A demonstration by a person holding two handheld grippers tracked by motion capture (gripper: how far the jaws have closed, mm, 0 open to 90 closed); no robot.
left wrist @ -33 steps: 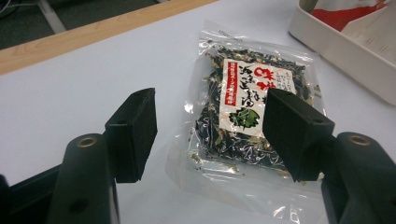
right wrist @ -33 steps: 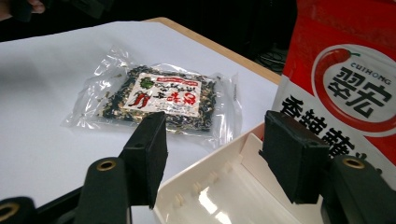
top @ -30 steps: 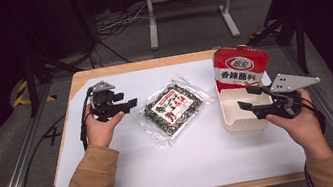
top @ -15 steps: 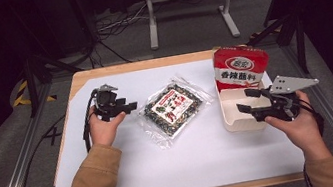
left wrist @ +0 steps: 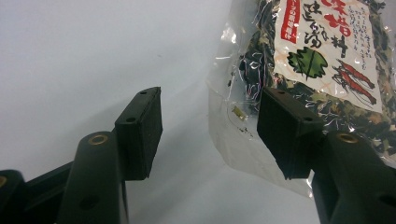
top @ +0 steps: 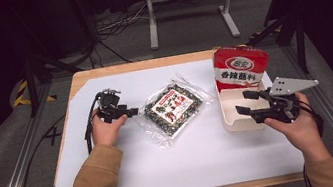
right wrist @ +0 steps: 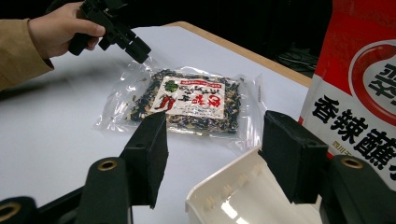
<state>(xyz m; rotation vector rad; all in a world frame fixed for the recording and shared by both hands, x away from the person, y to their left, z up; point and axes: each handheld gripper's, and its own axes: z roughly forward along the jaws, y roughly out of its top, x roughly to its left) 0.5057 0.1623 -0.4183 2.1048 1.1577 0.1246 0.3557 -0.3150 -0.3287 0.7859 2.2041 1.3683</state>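
- High view: we hold the left gripper (top: pixel 129 113) low on the table (top: pixel 100 73), just beside the seaweed bag (top: pixel 173 108); jaws apart, just been closing a bit, nothing gripped. Right gripper (top: pixel 247 102) at the white tray (top: pixel 232 121), jaws apart; red pouch (top: pixel 241 67) stands in it.
- Left gripper view: bag's clear corner (left wrist: pixel 233 116) lies betw. the jaws, pads not pressing.
- Right gripper view: tray rim (right wrist: pixel 224 186) betw. open jaws; bag (right wrist: pixel 191 100) beyond.

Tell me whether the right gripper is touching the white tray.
Apart. The right gripper view shows the right gripper open, the white tray rim between its pads with gaps on both sides.
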